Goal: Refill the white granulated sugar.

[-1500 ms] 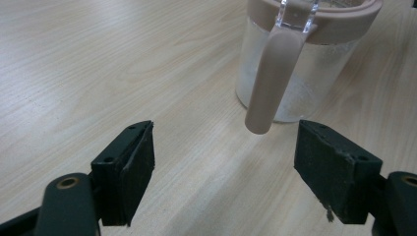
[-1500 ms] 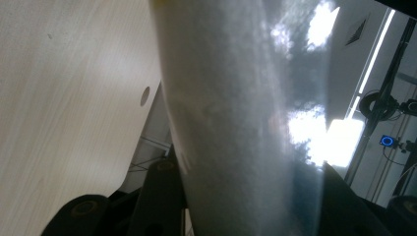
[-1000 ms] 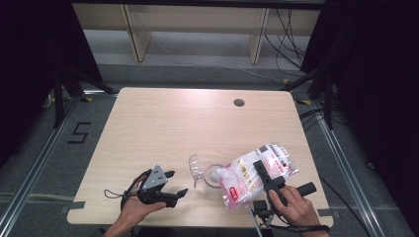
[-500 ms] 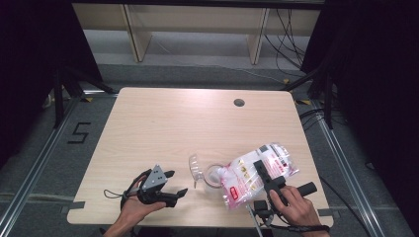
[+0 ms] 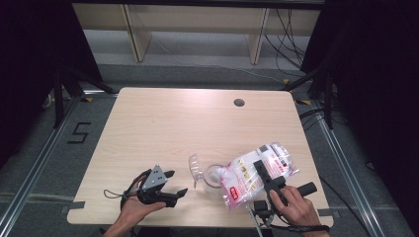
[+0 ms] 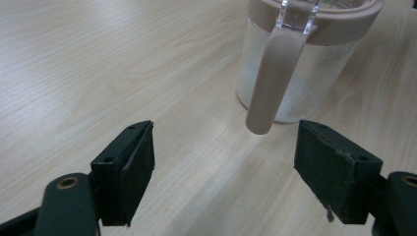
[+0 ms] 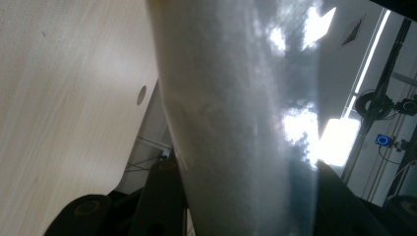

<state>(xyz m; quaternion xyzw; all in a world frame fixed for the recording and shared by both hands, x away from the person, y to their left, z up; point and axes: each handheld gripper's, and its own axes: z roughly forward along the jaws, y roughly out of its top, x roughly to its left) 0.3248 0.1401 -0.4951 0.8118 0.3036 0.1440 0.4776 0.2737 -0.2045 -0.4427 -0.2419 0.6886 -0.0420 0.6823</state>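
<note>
A clear plastic bag (image 5: 247, 174) of white grains with red-and-white labels lies tilted over the mouth of a clear jar (image 5: 212, 176) near the table's front edge. My right gripper (image 5: 263, 174) is shut on the bag, one black jaw across its top. In the right gripper view the bag (image 7: 236, 123) runs up between the two jaws of my right gripper (image 7: 246, 209). The jar (image 6: 300, 69) has a beige rim and a beige handle (image 6: 269, 83); its clear lid (image 5: 194, 168) stands flipped open. My left gripper (image 5: 176, 183) (image 6: 221, 164) is open, empty, just left of the jar.
The wooden table (image 5: 178, 123) has a round cable hole (image 5: 239, 102) at its back right. Metal rails run along the floor on both sides, and shelving stands behind the table. The person's hands come in at the front edge.
</note>
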